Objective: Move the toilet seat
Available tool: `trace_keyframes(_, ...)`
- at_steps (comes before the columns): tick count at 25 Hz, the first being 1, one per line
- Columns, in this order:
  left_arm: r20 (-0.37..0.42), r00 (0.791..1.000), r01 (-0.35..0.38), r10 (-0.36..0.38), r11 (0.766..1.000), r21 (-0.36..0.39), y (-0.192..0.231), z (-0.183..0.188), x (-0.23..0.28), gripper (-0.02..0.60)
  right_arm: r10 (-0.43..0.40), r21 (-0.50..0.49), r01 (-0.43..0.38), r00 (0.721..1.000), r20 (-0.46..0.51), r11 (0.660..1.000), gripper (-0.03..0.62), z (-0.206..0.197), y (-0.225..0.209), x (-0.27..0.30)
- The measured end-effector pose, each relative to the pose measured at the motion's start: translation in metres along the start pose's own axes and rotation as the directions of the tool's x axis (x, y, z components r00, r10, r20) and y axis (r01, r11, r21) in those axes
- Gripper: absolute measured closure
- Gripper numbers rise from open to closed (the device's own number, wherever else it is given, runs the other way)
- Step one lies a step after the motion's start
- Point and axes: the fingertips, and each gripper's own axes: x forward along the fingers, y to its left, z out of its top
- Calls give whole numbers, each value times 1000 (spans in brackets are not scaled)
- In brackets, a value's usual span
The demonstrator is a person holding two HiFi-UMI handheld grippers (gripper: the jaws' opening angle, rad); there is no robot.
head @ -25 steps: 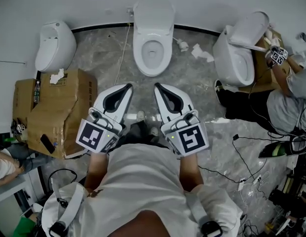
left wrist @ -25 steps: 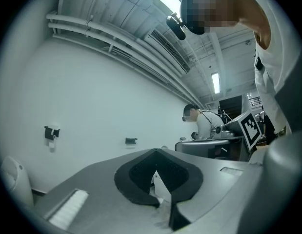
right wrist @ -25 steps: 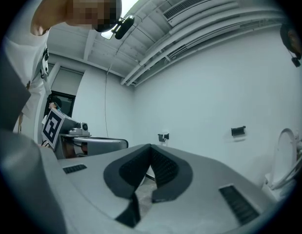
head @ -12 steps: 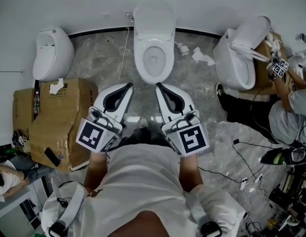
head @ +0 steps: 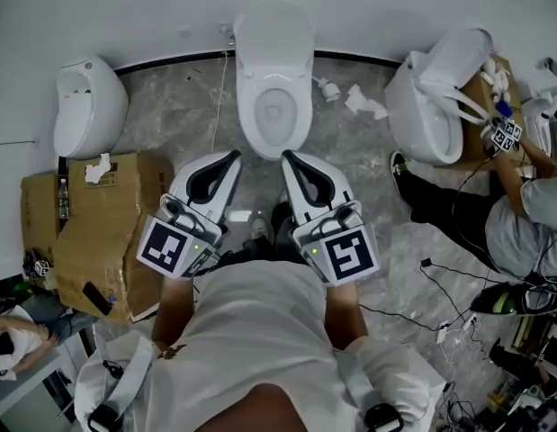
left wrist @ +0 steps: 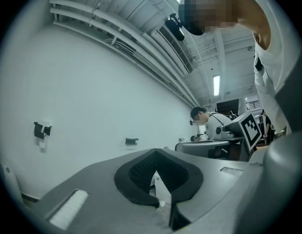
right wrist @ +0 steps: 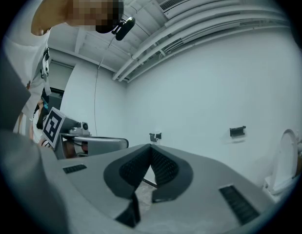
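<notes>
**Both grippers shut and empty, short of the centre toilet**

Head view. The toilet point(head: 245, 88) stood against the white wall at the top centre, on a grey marbled floor point(head: 179, 115). Its long axis ran from the wall straight toward the person, with the rounded front end pointing at them. The lid point(head: 274, 30) stood raised against the wall. The toilet seat point(head: 274, 145) appeared to lie flat on the bowl rim, narrow end forward, though the ring and rim could not be clearly told apart.

The left gripper point(head: 233, 157) and right gripper point(head: 286, 157) were held side by side in front of the person's chest. Both pointed at the toilet, with their tips flanking its front end. No contact with it was visible.

Gripper views. On the left gripper point(left wrist: 155, 152) the jaws were closed together, pads meeting at the tip with nothing between them. The right gripper point(right wrist: 150, 147) showed the same.

Surroundings. A second white fixture point(head: 89, 106) stood at the left by the wall, with a cardboard box point(head: 89, 232) below it. A third toilet point(head: 435, 97) stood at the right, lid tilted up, with another person point(head: 521, 223) sitting beside it. Paper scraps point(head: 366, 102) lay near the wall and cables point(head: 449, 295) trailed over the floor at the right.
</notes>
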Motion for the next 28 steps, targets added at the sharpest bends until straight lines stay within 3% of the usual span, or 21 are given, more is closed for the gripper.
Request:
trace_keyframes(16, -15, 995, -97, 98, 995, 30, 52, -8, 134, 581, 104, 20, -105, 994, 25, 994, 591, 2, -134, 63)
trace_keyframes(28, -38, 991, -129, 130, 991, 33, 79, -16, 180, 580, 150, 49, -151, 989, 15, 987, 589, -5, -174, 93)
